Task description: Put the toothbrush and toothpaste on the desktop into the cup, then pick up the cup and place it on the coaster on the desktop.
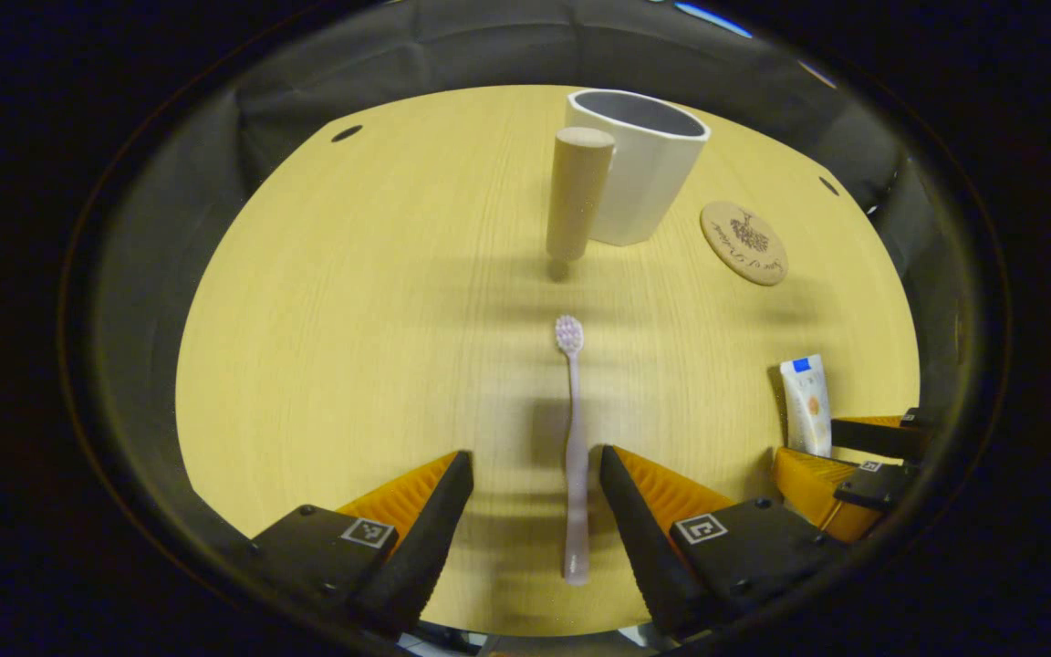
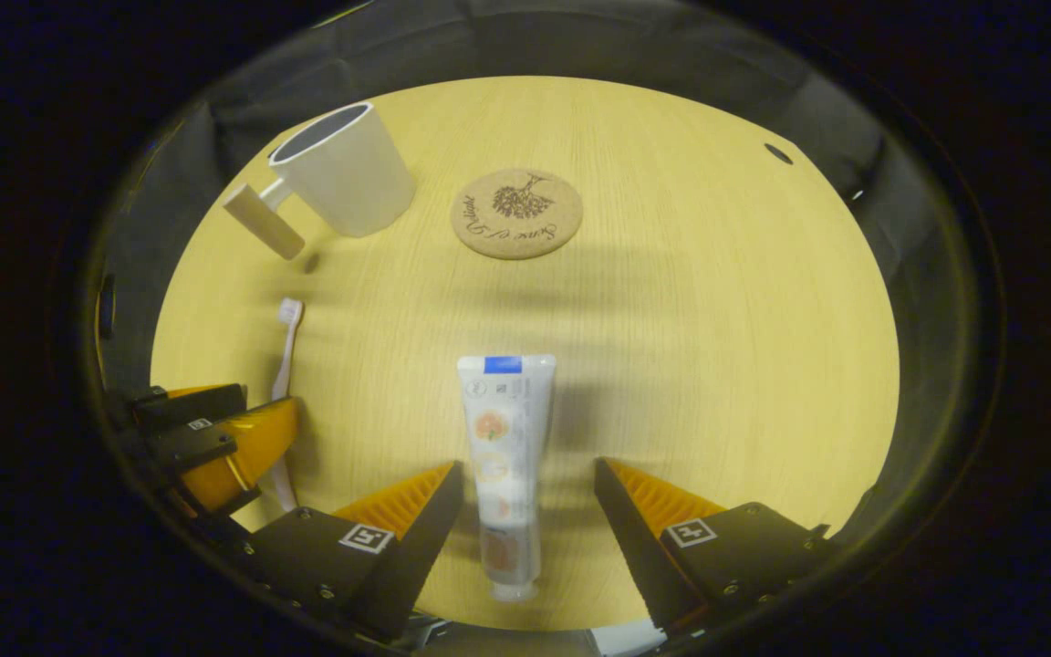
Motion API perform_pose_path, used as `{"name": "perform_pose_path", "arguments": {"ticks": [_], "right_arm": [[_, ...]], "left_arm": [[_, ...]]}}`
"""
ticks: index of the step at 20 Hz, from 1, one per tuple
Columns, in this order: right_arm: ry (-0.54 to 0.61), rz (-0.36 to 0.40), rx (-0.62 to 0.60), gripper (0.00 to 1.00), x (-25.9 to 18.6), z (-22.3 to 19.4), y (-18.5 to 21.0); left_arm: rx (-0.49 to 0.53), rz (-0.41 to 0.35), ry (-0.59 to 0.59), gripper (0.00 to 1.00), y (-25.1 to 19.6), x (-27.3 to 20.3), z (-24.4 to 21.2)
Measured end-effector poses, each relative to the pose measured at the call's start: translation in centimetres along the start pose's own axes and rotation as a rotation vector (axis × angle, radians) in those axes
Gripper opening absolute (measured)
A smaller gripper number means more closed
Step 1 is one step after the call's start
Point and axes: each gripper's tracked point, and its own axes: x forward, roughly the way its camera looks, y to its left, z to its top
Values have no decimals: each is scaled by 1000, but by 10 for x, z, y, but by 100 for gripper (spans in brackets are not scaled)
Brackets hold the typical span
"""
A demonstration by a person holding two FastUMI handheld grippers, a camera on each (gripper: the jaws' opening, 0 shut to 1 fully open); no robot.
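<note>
Two grippers, both wide open, nothing held. Left gripper (image 1: pixel 535 479) astride the toothbrush (image 1: pixel 573 456), flat on the table (image 1: pixel 352 347), fingers clear of it. Right gripper (image 2: pixel 527 493) astride the toothpaste (image 2: pixel 505 447), likewise untouched. Farther off, cup (image 2: pixel 343 169) upright beside the coaster (image 2: pixel 516 213), apart.

Each gripper (image 1: pixel 535 474) carries wedge-shaped fingers on dark blocks. The blocks bear screws and a small square marker (image 1: pixel 702 527). The right gripper (image 2: pixel 527 488) looks alike.
</note>
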Motion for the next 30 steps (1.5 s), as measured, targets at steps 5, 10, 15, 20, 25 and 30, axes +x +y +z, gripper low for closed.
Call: {"name": "perform_pose_path", "arguments": {"ticks": [5,10,15,20,25,30], "right_arm": [[14,-18,1,81,1,0,-6],[47,6,29,59,1,-3,-6],[64,12,50,26,-1,-1,-5],[101,8,56,26,-6,-7,-9],[113,22,87,13,-6,-8,-15],[104,26,104,13,-9,-6,-21]], "left_arm": [[5,0,25,89,-4,2,-1],[40,-14,51,68,-16,3,1],[36,-11,84,32,-22,5,1],[31,-1,92,18,-24,5,3],[6,-21,97,10,-24,4,1],[-17,-80,56,10,-34,-24,10]]}}
